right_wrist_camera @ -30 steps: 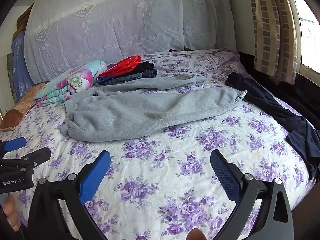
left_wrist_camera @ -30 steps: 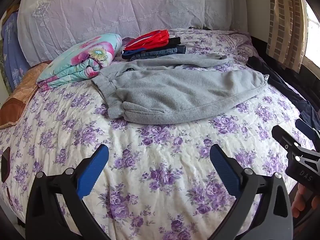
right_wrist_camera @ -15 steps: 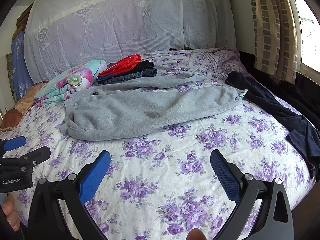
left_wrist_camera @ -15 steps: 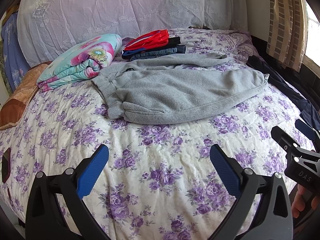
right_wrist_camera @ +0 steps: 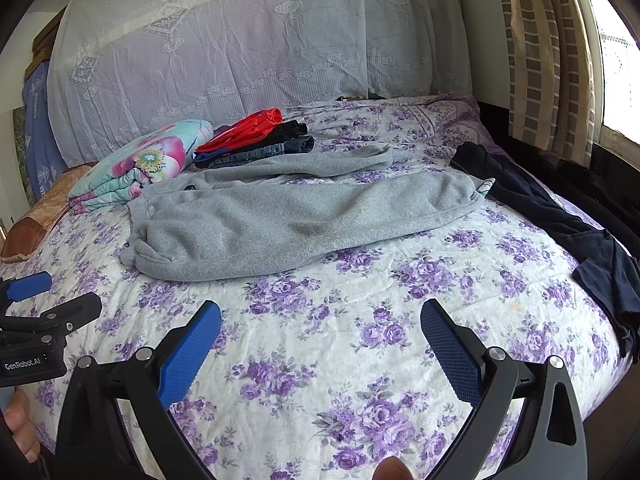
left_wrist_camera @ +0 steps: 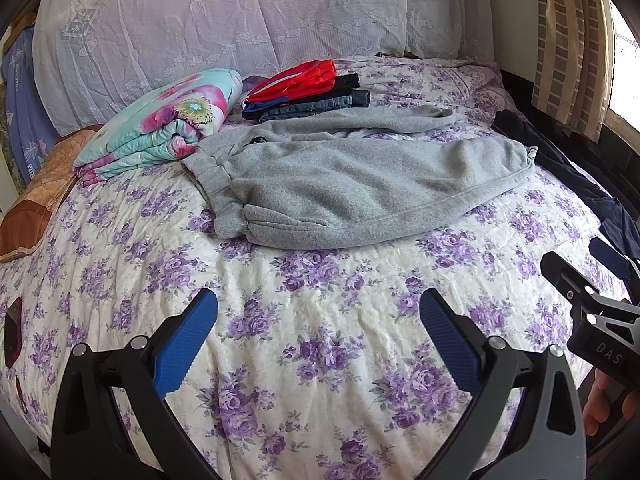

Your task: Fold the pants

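The soft grey fleece pants (left_wrist_camera: 360, 184) lie spread across the middle of the bed with the purple-flowered quilted cover (left_wrist_camera: 320, 320), waistband toward its left edge, cuffs toward the right edge beside a dark navy garment (right_wrist_camera: 560, 224). Both the left gripper (left_wrist_camera: 318, 332) and right gripper (right_wrist_camera: 320, 336) hover over the bare near edge, blue-padded fingers spread wide, gripping nothing; a folded floral blanket (left_wrist_camera: 160, 124) and a stack of red, black and denim clothes (left_wrist_camera: 308, 88) crowd the far side.

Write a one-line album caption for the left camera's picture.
Grey sweatpants lie spread on a flowered bed, unfolded, beyond the open left gripper.
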A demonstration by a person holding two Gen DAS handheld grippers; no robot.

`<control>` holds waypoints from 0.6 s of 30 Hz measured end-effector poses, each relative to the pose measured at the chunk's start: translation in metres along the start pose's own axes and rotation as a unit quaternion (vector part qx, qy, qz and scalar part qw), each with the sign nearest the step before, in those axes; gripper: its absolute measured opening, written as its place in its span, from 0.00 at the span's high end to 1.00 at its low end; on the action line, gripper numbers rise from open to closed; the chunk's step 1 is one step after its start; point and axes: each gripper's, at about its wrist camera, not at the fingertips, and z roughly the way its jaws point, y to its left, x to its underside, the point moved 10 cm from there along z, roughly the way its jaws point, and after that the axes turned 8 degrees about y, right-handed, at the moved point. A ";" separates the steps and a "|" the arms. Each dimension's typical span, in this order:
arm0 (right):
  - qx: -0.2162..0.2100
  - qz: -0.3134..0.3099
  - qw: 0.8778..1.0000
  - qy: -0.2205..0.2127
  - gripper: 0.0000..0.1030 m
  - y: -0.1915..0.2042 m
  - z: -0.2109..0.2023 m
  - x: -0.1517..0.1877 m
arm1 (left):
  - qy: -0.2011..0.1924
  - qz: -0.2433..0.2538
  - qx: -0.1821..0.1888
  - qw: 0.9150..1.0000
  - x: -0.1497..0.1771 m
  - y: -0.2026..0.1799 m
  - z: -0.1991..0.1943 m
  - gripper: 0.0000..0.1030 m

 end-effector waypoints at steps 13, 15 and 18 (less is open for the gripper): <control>0.000 0.000 1.000 0.001 0.03 0.003 0.001 0.001 | 0.000 0.001 0.000 1.000 0.000 0.000 0.000 0.04; 0.000 0.000 1.000 0.001 0.03 0.002 0.000 -0.001 | 0.000 0.001 -0.001 1.000 0.000 0.000 0.000 0.04; 0.000 0.000 1.000 0.001 0.03 0.002 -0.001 -0.002 | 0.001 0.001 -0.001 1.000 0.000 0.000 0.000 0.04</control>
